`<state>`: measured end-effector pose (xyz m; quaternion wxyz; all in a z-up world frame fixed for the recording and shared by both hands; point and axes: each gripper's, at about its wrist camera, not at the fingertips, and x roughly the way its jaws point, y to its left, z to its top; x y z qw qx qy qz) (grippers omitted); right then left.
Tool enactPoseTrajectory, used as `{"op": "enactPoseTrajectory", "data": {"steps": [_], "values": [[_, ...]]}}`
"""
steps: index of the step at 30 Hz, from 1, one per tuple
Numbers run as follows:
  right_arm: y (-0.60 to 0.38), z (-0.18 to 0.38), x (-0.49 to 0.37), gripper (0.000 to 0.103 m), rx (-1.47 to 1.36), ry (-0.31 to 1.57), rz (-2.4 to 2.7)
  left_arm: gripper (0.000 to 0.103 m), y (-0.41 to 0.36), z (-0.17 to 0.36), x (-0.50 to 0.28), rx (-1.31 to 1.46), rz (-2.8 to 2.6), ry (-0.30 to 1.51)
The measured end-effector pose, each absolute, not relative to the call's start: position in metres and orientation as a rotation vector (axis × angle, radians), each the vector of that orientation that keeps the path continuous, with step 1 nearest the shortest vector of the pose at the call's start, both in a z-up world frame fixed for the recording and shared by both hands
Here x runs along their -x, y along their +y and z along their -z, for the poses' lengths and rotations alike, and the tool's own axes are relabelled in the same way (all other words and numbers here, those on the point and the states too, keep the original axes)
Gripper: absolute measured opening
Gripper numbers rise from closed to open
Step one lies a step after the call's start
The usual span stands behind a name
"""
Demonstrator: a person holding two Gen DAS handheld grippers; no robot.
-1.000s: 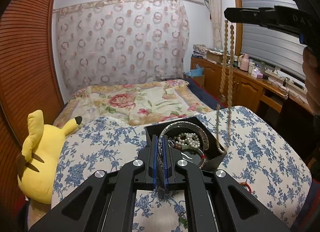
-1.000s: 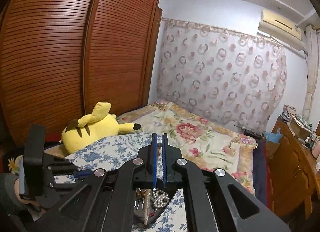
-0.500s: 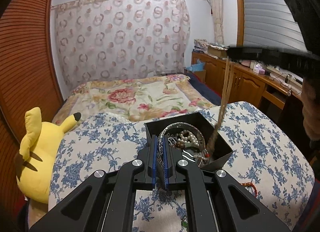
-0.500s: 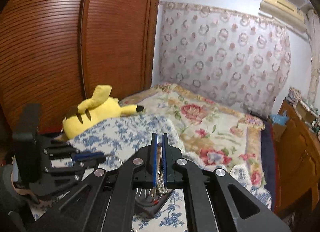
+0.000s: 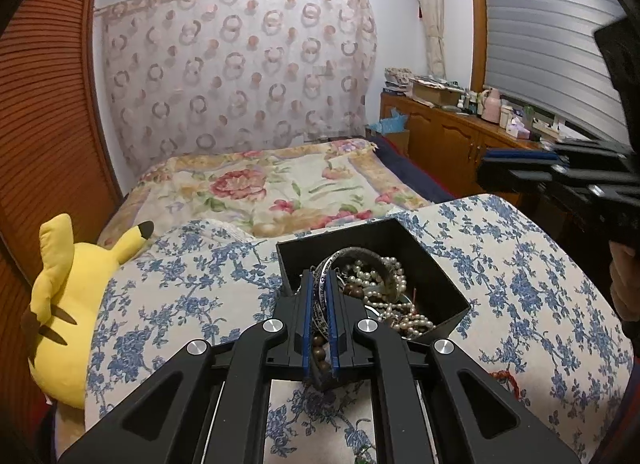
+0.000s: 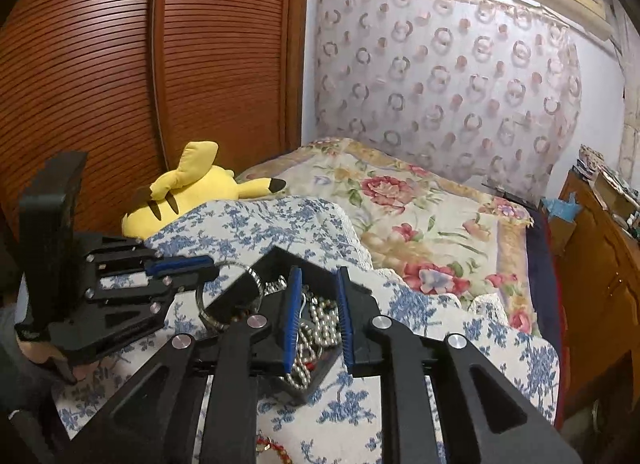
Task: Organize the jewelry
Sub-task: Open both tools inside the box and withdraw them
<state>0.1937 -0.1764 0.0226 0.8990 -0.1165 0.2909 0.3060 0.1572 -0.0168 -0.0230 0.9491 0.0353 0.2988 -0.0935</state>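
Note:
A black open box sits on the blue-flowered cloth and holds pearl strands and brown beads. My left gripper is shut on a silver patterned bangle at the box's near rim; it also shows in the right wrist view with the bangle. My right gripper is open and empty just above the box, with pearls below it. It also shows at the right edge of the left wrist view.
A red bead string lies on the cloth right of the box, also seen in the right wrist view. A yellow plush toy lies at the left. A flowered bed is behind, wooden cabinets to the right.
The right gripper came down over the box, opened and let the long bead strand drop in. The left gripper kept its hold on the bangle.

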Motion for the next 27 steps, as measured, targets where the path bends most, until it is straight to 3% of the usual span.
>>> {"op": "enactPoseTrajectory", "data": {"steps": [14, 16, 20, 27], "values": [[-0.22, 0.034, -0.151, 0.02, 0.194, 0.696, -0.614, 0.008, -0.018, 0.03, -0.147, -0.076, 0.213, 0.608], [-0.221, 0.049, -0.144, 0.02, 0.2, 0.731, -0.617, 0.029, -0.015, 0.033, -0.14, -0.077, 0.222, 0.608], [-0.218, 0.074, -0.135, 0.02, 0.232, 0.8, -0.629, 0.038, -0.011, 0.04, -0.122, -0.088, 0.235, 0.622], [-0.21, 0.103, -0.129, 0.02, 0.265, 0.877, -0.642, 0.07, 0.009, 0.062, -0.091, -0.106, 0.224, 0.677]]}}
